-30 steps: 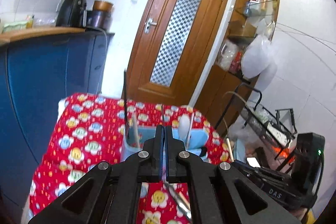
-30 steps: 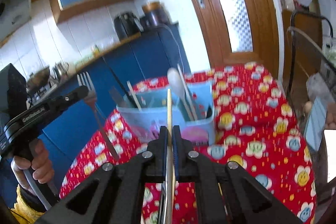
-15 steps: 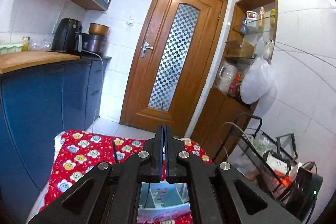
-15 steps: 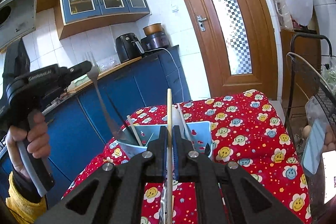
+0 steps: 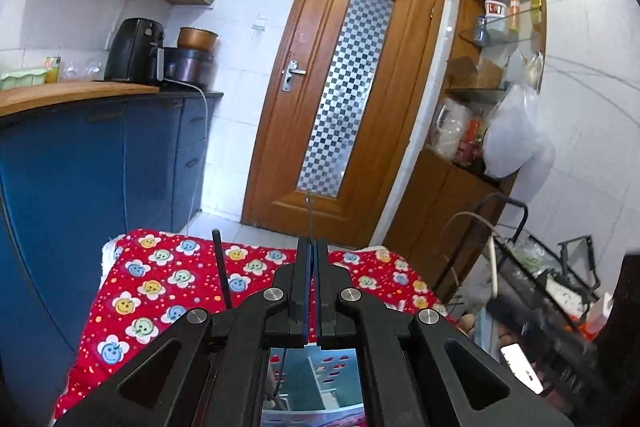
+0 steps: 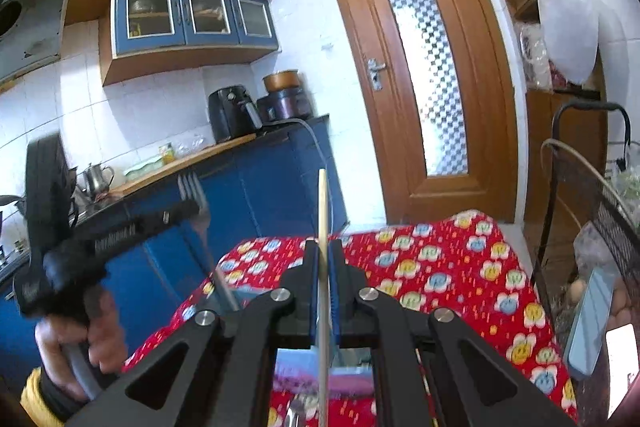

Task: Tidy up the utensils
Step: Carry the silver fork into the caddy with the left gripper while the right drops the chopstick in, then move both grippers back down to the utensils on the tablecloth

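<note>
Over the red flowered cloth: both hand-held grippers are lifted above the table [image 6: 460, 267], each carrying one utensil.
Landmark: the blue utensil bin [image 5: 316, 379], seen low between the gripper arms in both wrist views, standing on the cloth.
Left hand-held gripper [image 5: 312, 247]: clenched on a metal fork [image 6: 192, 187]; the right wrist view shows the tines sticking up past the jaws and the handle slanting down toward the bin, somewhat blurred.
Left hand [image 6: 80, 339]: wrapped around the gripper's handle, a yellow sleeve at the wrist.
Right hand-held gripper [image 6: 324, 251]: clenched on a pale wooden chopstick [image 6: 323, 211], which stands nearly upright and runs down between the jaws toward the bin.
Black stick [image 5: 222, 267]: a thin dark utensil rises just left of the left gripper, seemingly from the bin; what it is I cannot tell.
Step in hand: as I judge it, each utensil is being carried to its section of the bin; neither is set down yet.
Next move calls for: lowering each piece handle-first into the bin, then loosening the jaws only once it is inside.
Risk: the two grippers work close together over the same bin and could knock each other.
</note>
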Demonstrator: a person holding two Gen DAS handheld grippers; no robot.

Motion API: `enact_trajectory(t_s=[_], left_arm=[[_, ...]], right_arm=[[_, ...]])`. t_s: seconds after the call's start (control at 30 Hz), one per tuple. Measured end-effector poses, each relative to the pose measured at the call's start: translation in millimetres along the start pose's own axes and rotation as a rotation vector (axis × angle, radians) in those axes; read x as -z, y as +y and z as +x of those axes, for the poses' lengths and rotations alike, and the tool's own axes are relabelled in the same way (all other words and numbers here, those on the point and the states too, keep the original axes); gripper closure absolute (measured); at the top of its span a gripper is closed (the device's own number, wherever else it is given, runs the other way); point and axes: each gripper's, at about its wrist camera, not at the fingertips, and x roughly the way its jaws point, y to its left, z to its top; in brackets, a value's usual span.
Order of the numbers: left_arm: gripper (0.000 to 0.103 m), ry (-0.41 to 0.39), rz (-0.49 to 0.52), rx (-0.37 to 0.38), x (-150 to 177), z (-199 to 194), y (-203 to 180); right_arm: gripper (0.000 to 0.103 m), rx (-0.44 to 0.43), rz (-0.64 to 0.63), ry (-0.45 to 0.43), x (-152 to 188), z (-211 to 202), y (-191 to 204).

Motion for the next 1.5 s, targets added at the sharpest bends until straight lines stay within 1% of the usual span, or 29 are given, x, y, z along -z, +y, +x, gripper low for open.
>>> enact_trajectory(t_s=[0.17,0.3,0.5,0.73,0.9,1.1,1.17,1.27,1.5], left_arm=[[0.102,0.008,0.005,-0.004,12,7,3],[0.102,0.022,-0.013,-0.005,17,12,8],[0.102,0.037,-0.029,0.001,24,19,13],[0.102,0.059,-0.024,0.003,30,26,11],[0.102,0.070,-0.015,0.003,31,27,9],[0.101,0.103,-0.015,0.001,31,26,6],[0.095,0.107,-0.013,0.000,30,24,4],[0.088,0.107,-0.004,-0.003,29,19,2],[0.086,0.104,0.010,0.007,27,-2,-4]], right_arm=[[0.097,-0.012,0.027,-0.065,-12,17,-3],[0.097,0.010,0.027,-0.103,-13,31,-3],[0.097,0.035,0.002,-0.139,-6,51,-10],[0.097,0.070,-0.034,-0.170,1,63,-14],[0.096,0.080,-0.056,-0.146,12,71,-15],[0.096,0.068,-0.071,-0.075,23,73,-16],[0.091,0.058,-0.063,-0.060,23,71,-17],[0.085,0.043,-0.050,-0.060,21,65,-17],[0.084,0.017,-0.027,-0.071,13,39,-13]])
